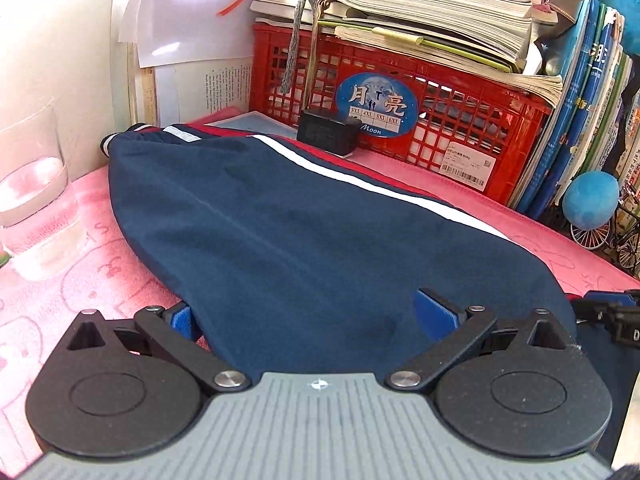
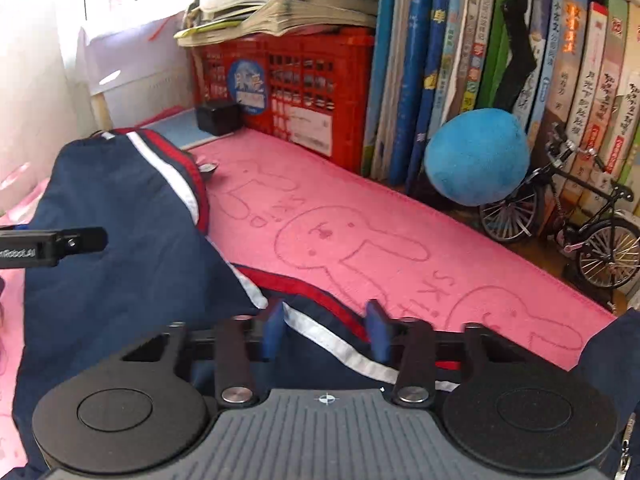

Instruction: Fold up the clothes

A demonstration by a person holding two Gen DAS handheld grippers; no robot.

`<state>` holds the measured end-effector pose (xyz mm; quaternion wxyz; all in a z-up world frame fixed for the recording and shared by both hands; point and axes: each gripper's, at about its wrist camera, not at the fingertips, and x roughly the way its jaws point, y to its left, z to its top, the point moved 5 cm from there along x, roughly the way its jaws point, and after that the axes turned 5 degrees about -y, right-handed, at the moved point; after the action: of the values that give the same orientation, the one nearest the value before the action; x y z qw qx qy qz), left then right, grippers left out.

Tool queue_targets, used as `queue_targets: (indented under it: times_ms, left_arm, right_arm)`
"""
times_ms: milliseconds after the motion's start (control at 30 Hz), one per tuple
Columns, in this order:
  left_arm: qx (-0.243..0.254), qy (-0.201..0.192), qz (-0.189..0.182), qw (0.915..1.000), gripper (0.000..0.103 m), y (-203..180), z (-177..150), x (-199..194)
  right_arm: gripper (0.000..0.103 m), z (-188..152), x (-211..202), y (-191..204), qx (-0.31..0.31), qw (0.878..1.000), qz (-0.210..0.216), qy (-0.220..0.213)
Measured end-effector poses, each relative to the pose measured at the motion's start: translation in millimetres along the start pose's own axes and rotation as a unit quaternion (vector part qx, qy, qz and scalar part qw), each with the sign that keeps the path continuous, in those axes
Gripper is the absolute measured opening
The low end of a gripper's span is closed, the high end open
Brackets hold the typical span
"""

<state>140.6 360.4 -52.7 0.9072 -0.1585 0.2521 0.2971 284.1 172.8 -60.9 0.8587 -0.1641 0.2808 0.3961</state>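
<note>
Left wrist view, garment: navy fabric garment with white and red stripes lies on the pink rabbit-print towel, in front of the red plastic crate.
Left wrist view, my left gripper: fingers spread wide, blue pads on either side of the near hem; no pinch.
Left wrist view, side: clear drinking glass on the towel's left.
Right wrist view, my right gripper: fingers narrowed, striped edge of the garment between the pads; contact unclear.
Right wrist view, background: blue plush ball beside a black model bicycle.
</note>
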Motion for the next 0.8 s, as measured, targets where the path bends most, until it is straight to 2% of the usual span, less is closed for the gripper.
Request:
queue_targets:
  times_ms: [33,133,167,200,267,333,367,433,467,533,600,633,733,800]
  left_arm:
    - [0.002,0.001,0.001,1.0000,0.103,-0.5,-0.1,0.3]
    - [0.005,0.002,0.003,1.0000,0.103,-1.5,-0.2,0.7]
    - [0.005,0.002,0.003,1.0000,0.103,-1.6,-0.2,0.7]
    - [0.004,0.002,0.002,1.0000,0.103,-1.3,-0.1,0.4]
    - [0.003,0.001,0.001,1.0000,0.103,-1.1,0.0,0.0]
    - [0.001,-0.001,0.004,1.0000,0.103,0.2,0.2,-0.9]
    - [-0.003,-0.004,0.006,1.0000,0.103,1.6,0.7,-2.2]
    - [-0.014,-0.019,0.010,0.9997,0.102,6.1,2.9,-7.3]
    - [-0.020,-0.027,0.012,0.9994,0.102,8.4,4.0,-9.9]
    - [-0.034,-0.068,-0.011,0.9970,0.101,10.9,10.5,-22.0]
    - [-0.033,-0.107,-0.035,0.9931,0.103,7.7,16.3,-34.1]
    - [-0.017,-0.108,-0.041,0.9932,0.103,0.7,17.5,-36.3]
    - [0.049,-0.070,-0.047,0.9952,0.103,-27.0,15.9,-32.1]
    - [0.077,-0.057,-0.023,0.9952,0.103,-35.3,15.0,-33.2]
  right_arm:
    - [0.020,2.2,3.5,-2.5,0.003,1.000,-0.015,-0.007]
    - [0.019,15.9,28.3,-21.4,0.026,0.995,-0.095,-0.013]
    - [0.019,21.4,32.2,-30.2,0.054,0.993,-0.100,-0.008]
    - [0.019,26.1,30.5,-36.7,0.090,0.993,-0.077,-0.010]
    - [0.023,31.3,11.3,-34.6,0.137,0.990,0.016,-0.037]
    - [0.034,29.8,-8.8,-18.1,0.126,0.986,0.104,-0.042]
    - [0.044,26.0,-18.4,-5.0,0.105,0.984,0.136,-0.040]
    - [0.044,14.7,-28.4,25.2,0.047,0.984,0.171,-0.034]
    - [0.044,9.0,-27.6,37.6,0.023,0.984,0.173,-0.026]
    - [0.035,-1.8,-17.5,56.8,-0.005,0.987,0.159,-0.009]
    - [0.034,-3.1,-8.6,63.8,-0.001,0.989,0.146,-0.022]
    - [0.034,1.3,-2.8,63.5,0.007,0.990,0.140,-0.025]
    - [0.033,14.0,10.7,53.9,0.040,0.991,0.124,-0.024]
    - [0.040,19.6,3.5,43.0,0.052,0.990,0.130,-0.034]
